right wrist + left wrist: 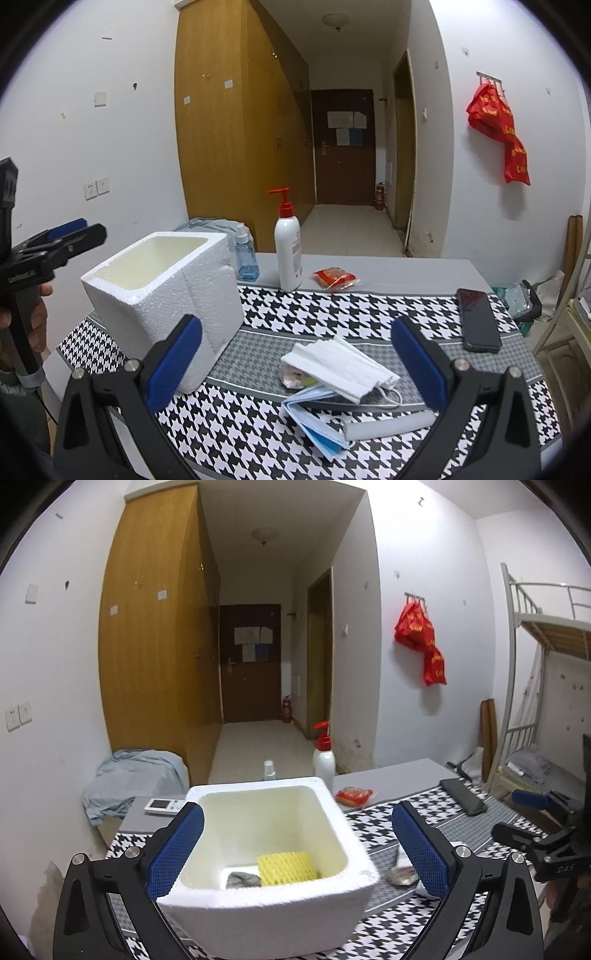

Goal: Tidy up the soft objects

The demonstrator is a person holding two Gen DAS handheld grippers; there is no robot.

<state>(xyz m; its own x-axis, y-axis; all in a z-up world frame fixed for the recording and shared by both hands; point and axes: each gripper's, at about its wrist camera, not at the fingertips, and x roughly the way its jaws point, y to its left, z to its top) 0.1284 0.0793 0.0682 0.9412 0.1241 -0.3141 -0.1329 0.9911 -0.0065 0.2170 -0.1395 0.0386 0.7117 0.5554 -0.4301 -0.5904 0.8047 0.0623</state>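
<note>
— Left gripper [295,853] hangs over the foam box [266,897], jaws wide, nothing between the pads. Inside lie a yellow foam net [288,867] and a grey wad [242,879], so I'd judge two soft things sorted.

— And from the right?

— Right gripper [295,363] is open and empty above the white masks [340,363] and blue masks [314,428], mid-tablecloth near its front edge. Those look left to do.
</note>
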